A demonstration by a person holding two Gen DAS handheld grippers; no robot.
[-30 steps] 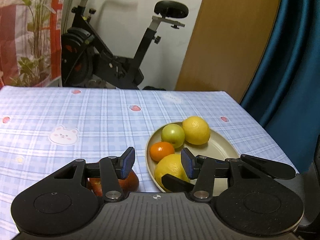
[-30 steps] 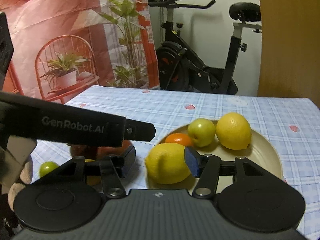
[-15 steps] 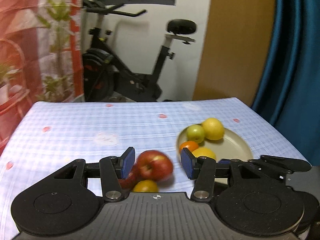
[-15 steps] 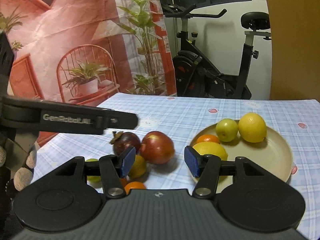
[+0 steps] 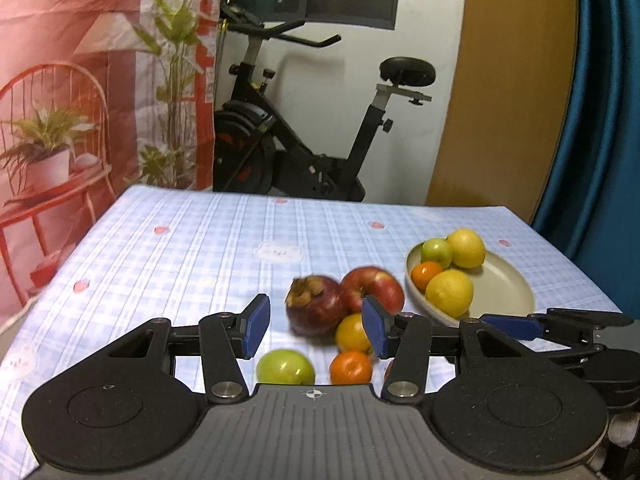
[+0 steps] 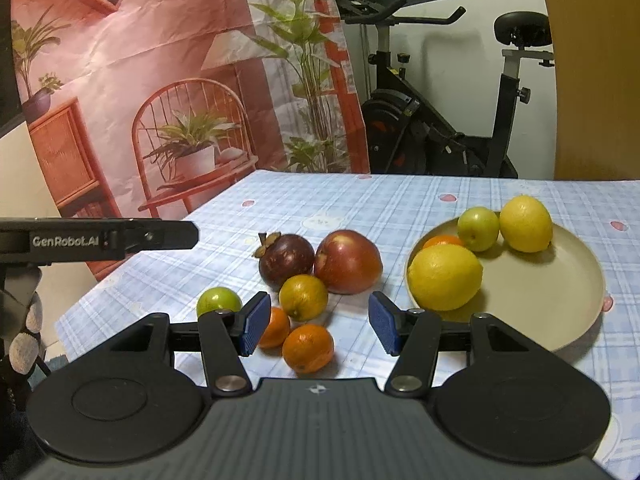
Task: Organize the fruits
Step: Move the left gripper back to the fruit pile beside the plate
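Observation:
A beige plate (image 6: 560,300) on the blue checked tablecloth holds two lemons (image 6: 445,277), a green fruit (image 6: 478,228) and a small orange (image 6: 442,241). Left of it lie loose fruits: a red apple (image 6: 347,261), a dark mangosteen (image 6: 285,258), a yellow-orange citrus (image 6: 303,297), two small oranges (image 6: 308,347) and a green fruit (image 6: 218,301). My right gripper (image 6: 319,328) is open and empty above the small oranges. My left gripper (image 5: 316,330) is open and empty, with the mangosteen (image 5: 316,304) and apple (image 5: 374,288) beyond its fingers. The plate (image 5: 504,284) lies to its right.
The table's left edge (image 6: 132,276) drops off near the loose fruits. An exercise bike (image 5: 304,152) stands behind the table's far edge. The left gripper's arm (image 6: 96,238) crosses the right wrist view at the left. A blue curtain (image 5: 600,120) hangs at the right.
Both grippers have pulled back and away from the plate, toward the left. The pile of loose fruits has come into view in front of both.

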